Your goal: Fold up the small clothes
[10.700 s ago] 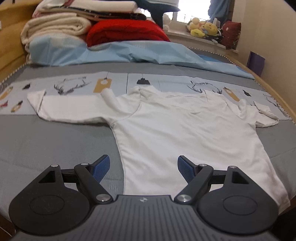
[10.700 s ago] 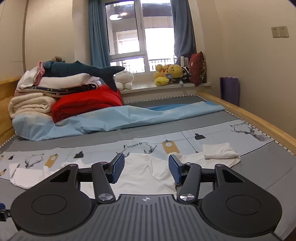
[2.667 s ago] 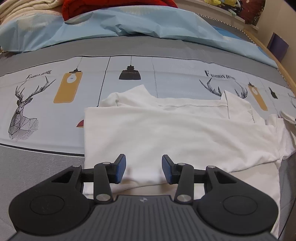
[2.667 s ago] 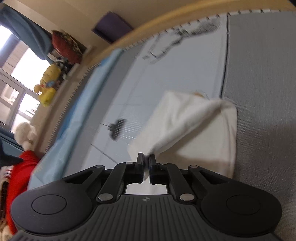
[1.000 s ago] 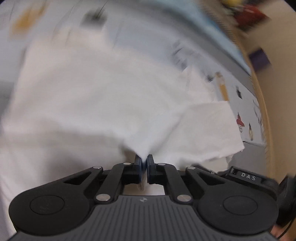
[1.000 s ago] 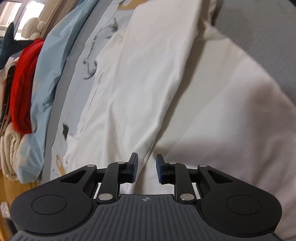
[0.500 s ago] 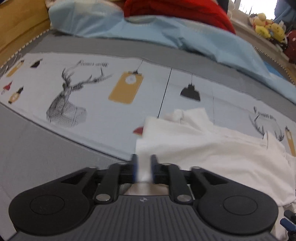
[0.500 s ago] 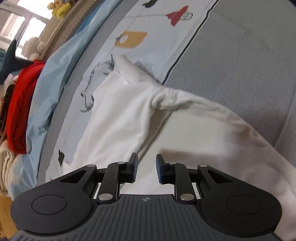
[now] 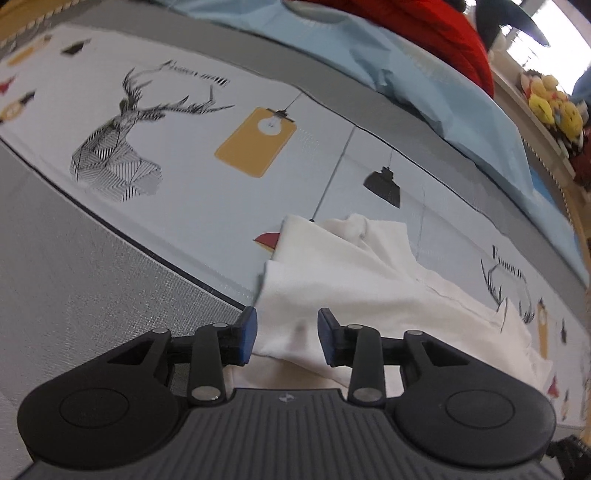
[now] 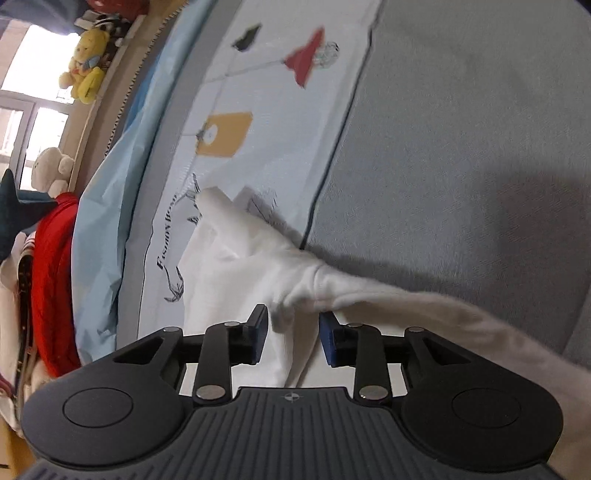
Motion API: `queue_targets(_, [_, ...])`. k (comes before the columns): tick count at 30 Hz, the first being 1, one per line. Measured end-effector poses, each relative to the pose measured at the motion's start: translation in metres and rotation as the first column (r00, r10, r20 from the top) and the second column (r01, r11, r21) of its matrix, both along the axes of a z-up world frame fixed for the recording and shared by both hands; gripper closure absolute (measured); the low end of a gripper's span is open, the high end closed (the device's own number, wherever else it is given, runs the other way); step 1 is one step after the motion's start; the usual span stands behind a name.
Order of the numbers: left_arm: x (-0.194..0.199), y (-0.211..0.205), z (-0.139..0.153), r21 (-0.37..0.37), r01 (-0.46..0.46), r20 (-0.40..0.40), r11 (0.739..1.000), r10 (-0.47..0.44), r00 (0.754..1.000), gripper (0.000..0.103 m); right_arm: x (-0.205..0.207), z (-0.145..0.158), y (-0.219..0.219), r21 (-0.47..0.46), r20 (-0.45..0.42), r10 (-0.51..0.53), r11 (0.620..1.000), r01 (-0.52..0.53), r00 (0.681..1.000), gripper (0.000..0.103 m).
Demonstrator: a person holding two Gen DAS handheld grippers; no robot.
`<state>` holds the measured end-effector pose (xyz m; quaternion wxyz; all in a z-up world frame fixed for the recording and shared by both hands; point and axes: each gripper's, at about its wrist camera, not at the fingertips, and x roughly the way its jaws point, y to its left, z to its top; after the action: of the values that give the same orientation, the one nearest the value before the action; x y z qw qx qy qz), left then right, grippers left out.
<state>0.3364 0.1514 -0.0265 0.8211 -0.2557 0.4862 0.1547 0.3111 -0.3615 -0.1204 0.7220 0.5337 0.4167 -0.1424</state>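
A small white T-shirt (image 9: 369, 280) lies partly folded on the printed bed cover, its left sleeve turned in over the body. My left gripper (image 9: 284, 334) is open just above the shirt's folded left edge, with white cloth showing between the blue pads and nothing held. In the right wrist view the shirt (image 10: 240, 258) lies bunched, a thick fold running to the right. My right gripper (image 10: 291, 332) is open over that bunched fold, close to the cloth but not closed on it.
The bed cover (image 9: 184, 166) has deer, tag and lamp prints with grey bands (image 10: 461, 147). A light blue sheet (image 9: 406, 62) and a red blanket (image 9: 424, 22) lie at the far side. Plush toys (image 10: 85, 70) sit on the window sill.
My left gripper has opened and let go of the shirt's edge it was shut on a second ago. My right gripper has opened wider and shifted along the shirt's right side.
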Motion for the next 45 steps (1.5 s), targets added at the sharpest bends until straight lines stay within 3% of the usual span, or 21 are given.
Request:
queue_targets(5, [0.004,0.016,-0.016,-0.049,-0.025,-0.031,0.998,0.024,0.999,0.057,0.002,0.001,-0.002,-0.001,0.015,0.006,1.0,-0.006,1.0,0.072])
queue_targets(8, [0.006,0.014,-0.025,-0.062,-0.012,-0.055,0.998,0.008,0.998,0.061,0.005,-0.002,-0.004,0.01,0.005,0.01,1.0,-0.01,1.0,0.085])
queue_targets(11, [0.008,0.005,-0.013,0.02,0.045,-0.023,0.999,-0.044,0.999,0.098,0.007,0.001,-0.008,0.023,0.023,0.008,1.0,-0.009,1.0,0.096])
queue_targets(13, [0.008,0.002,0.0,0.058,0.069,0.027,0.996,-0.071,0.997,0.099,0.006,0.008,-0.014,0.034,0.056,-0.021,0.999,0.019,0.998,0.099])
queue_targets(15, [0.003,0.001,0.019,0.052,0.07,0.103,0.996,-0.075,0.992,0.102,-0.001,0.021,-0.02,0.036,0.114,-0.062,0.998,0.058,0.992,0.1])
queue_targets(18, [-0.003,-0.005,0.044,0.099,0.104,0.184,0.99,-0.121,0.976,0.102,-0.01,0.037,-0.022,-0.017,0.172,-0.069,0.997,0.073,0.983,0.103])
queue_targets(20, [-0.002,-0.006,0.041,0.117,0.119,0.121,0.986,-0.133,0.984,0.102,-0.009,0.03,-0.021,-0.033,0.061,-0.03,0.999,0.033,0.998,0.103])
queue_targets(23, [-0.002,0.007,0.01,0.025,0.094,-0.04,0.995,-0.093,0.995,0.102,-0.014,0.007,-0.021,-0.041,-0.128,-0.02,0.999,0.015,0.992,0.103])
queue_targets(25, [-0.004,0.009,0.005,0.03,0.1,-0.073,0.995,-0.097,0.993,0.102,-0.015,0.011,-0.021,-0.078,-0.112,-0.031,0.997,0.022,0.993,0.103])
queue_targets(29, [-0.006,0.004,0.026,0.151,0.094,0.002,0.984,-0.095,0.995,0.093,-0.007,0.037,-0.02,-0.171,0.047,-0.031,0.984,0.039,0.998,0.1])
queue_targets(31, [-0.008,0.002,0.029,0.148,0.076,0.029,0.986,-0.081,0.996,0.093,-0.002,0.038,-0.021,-0.152,0.081,-0.022,0.988,0.034,0.996,0.099])
queue_targets(35, [-0.002,-0.003,0.024,0.098,0.094,0.014,0.991,-0.096,0.995,0.093,0.006,0.019,-0.02,-0.039,0.02,0.0,0.999,0.0,1.0,0.091])
queue_targets(38, [0.001,-0.006,0.025,0.1,0.104,0.019,0.99,-0.106,0.994,0.093,0.0,0.018,-0.011,-0.045,-0.012,-0.011,0.999,0.01,1.0,0.091])
queue_targets(42, [0.002,-0.008,0.024,0.094,0.109,0.02,0.99,-0.111,0.994,0.093,0.001,0.02,0.004,-0.048,-0.017,0.026,0.998,-0.027,0.999,0.073])
queue_targets(45, [0.002,-0.008,0.022,0.089,0.111,0.016,0.99,-0.113,0.993,0.093,0.004,0.017,0.008,-0.048,-0.017,0.035,0.998,-0.036,0.999,0.07])
